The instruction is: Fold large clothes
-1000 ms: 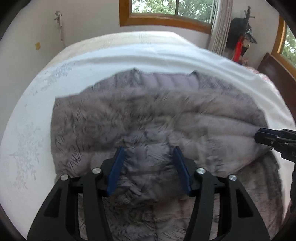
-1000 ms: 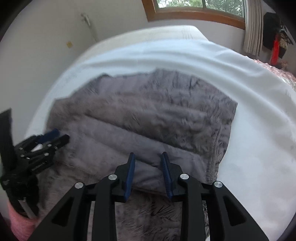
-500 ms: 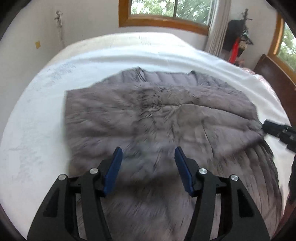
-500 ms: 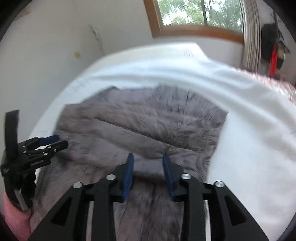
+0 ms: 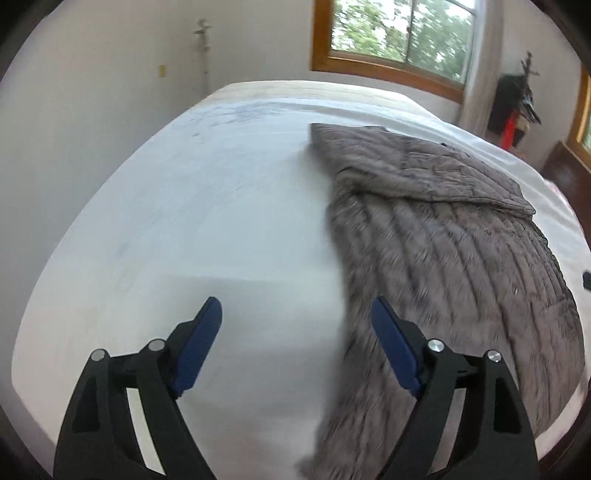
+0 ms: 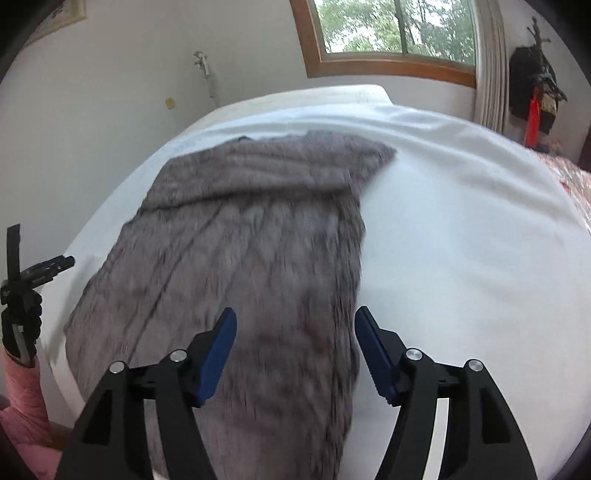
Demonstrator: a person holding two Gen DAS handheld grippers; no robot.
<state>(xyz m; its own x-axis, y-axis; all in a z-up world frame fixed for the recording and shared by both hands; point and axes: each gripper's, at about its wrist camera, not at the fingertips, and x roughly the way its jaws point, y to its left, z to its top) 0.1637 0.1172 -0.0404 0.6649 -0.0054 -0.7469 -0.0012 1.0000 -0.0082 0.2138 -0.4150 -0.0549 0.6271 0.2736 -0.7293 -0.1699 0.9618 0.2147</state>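
The grey quilted padded garment (image 5: 443, 236) lay spread on the white-sheeted bed (image 5: 221, 206), running from the near edge toward the far edge under the wooden-framed window (image 6: 395, 33), with its far end already doubled over into a thick band across the top. In the left wrist view it covered the right half of the bed and left the left half bare; in the right wrist view it lay toward the left side, with bare sheet to the right.

The left tongs (image 5: 295, 317) stood wide with nothing between them, hanging over the bare sheet just beside the garment's left edge. Their jaws had just been opening. The right tongs (image 6: 295, 325) were also apart and empty, over the garment's right edge near the bed's near edge, and had likewise just been opening. A pink sleeve (image 6: 22, 398) showed at the left rim of the right wrist view, below the other tool.

This looked like a pause between folds: one fold laid down and let go, the next grip not yet taken. The next move probably called for each pair of tongs to settle on a side edge or near corner of the garment, pinch all its thick layers, and carry that part across evenly so the bulky padding did not slide or bunch.
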